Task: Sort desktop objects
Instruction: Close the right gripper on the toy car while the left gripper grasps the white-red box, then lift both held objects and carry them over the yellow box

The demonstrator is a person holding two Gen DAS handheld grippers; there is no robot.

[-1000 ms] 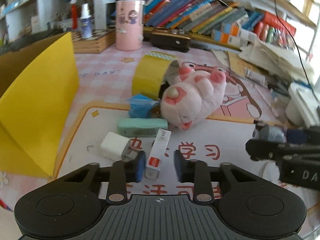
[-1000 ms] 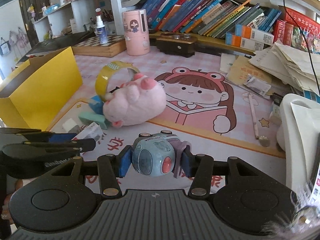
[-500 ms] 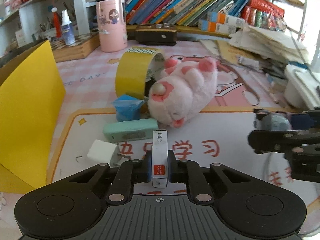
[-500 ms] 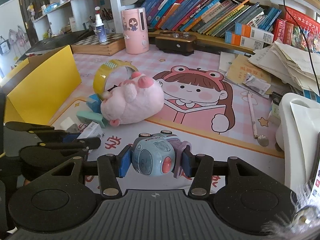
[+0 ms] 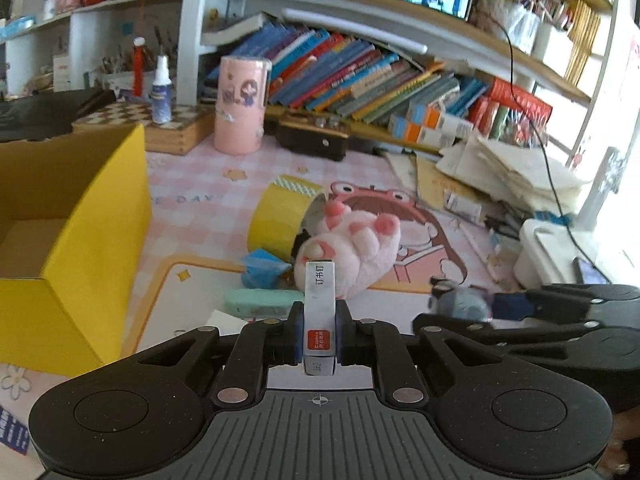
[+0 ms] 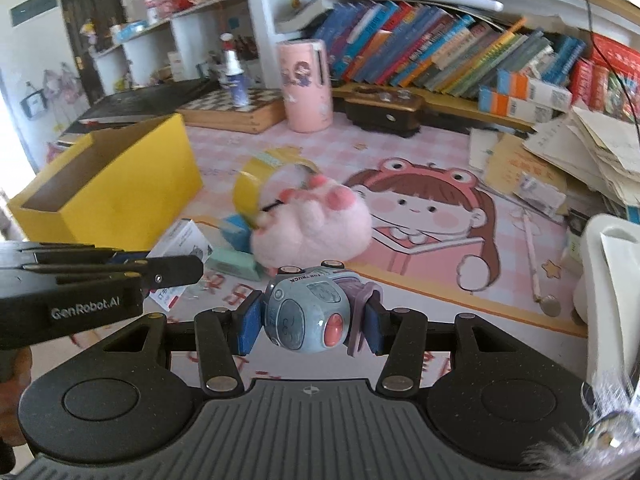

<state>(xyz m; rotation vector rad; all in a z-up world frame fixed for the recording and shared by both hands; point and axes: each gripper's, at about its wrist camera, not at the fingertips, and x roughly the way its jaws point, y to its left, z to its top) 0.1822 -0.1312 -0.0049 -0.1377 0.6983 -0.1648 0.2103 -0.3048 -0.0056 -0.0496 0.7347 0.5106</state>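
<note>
At the bottom centre of the frame the right gripper (image 6: 310, 326) is clamping a small blue-grey toy truck (image 6: 306, 312) between its blue pads (image 6: 250, 326). From the left edge the left gripper (image 6: 176, 272) is reaching in, holding a white staple box (image 6: 182, 242), though its pads are hidden here. Just above centre a pink plush toy (image 6: 312, 226) is lying on the cartoon desk mat (image 6: 432, 220), touching a yellow tape roll (image 6: 250, 188). A mint-green eraser (image 6: 234, 264) is sitting beside the plush. A yellow box (image 6: 132, 200) is standing open at centre left.
</note>
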